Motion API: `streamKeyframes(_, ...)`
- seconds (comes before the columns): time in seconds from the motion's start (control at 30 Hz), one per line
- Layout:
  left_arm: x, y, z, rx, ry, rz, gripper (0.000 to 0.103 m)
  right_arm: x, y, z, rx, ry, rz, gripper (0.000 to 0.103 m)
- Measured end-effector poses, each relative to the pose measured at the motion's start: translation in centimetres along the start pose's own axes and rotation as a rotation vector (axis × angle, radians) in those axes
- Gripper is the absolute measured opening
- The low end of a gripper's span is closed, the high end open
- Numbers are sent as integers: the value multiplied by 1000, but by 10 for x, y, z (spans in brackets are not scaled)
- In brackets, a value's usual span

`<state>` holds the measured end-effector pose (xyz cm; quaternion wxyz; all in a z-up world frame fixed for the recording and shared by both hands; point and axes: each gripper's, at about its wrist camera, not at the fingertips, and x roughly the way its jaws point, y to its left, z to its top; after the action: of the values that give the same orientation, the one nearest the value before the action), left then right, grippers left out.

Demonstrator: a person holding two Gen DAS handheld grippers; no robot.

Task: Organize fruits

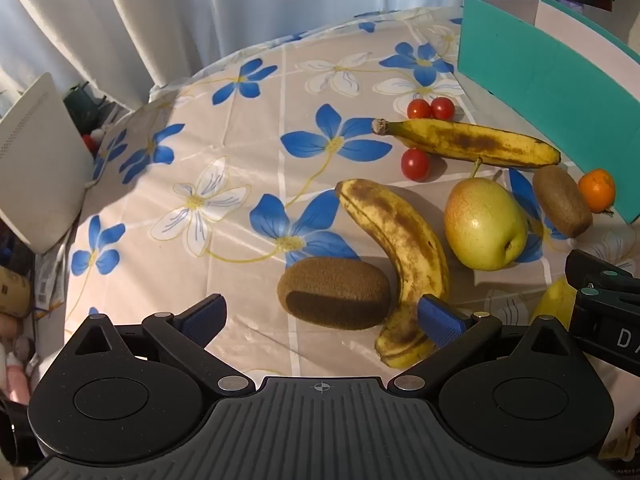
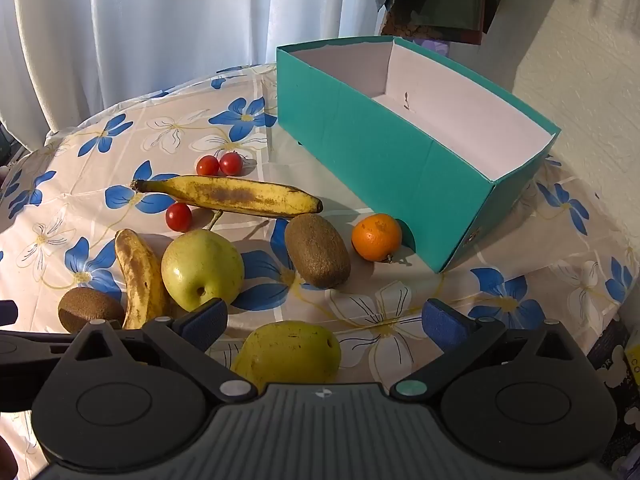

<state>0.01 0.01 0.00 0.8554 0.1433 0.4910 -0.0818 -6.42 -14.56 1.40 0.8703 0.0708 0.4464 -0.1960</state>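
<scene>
Fruit lies on a flowered tablecloth (image 1: 240, 128). In the left wrist view my left gripper (image 1: 322, 316) is open, with a kiwi (image 1: 334, 294) between its fingers and a curved banana (image 1: 404, 256) by the right finger. Beyond lie a green apple (image 1: 486, 224), a straight banana (image 1: 472, 142), three cherry tomatoes (image 1: 416, 164), a second kiwi (image 1: 562, 202) and an orange (image 1: 598, 190). In the right wrist view my right gripper (image 2: 324, 320) is open, just above a yellow pear (image 2: 288, 350). The teal box (image 2: 384, 152) stands empty behind the orange (image 2: 376, 236).
White curtains (image 2: 160, 28) hang behind the table. A white device (image 1: 36, 160) leans at the table's left edge beside clutter. A wall (image 2: 580, 60) rises to the right of the box. The right gripper's body (image 1: 604, 312) shows at the right of the left wrist view.
</scene>
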Motion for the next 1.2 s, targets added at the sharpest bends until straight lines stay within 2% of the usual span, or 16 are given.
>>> streamKeyframes(1.2,0,0,-1,-3,8,-6,103,-5,0,-1,-5,-6,-2,103)
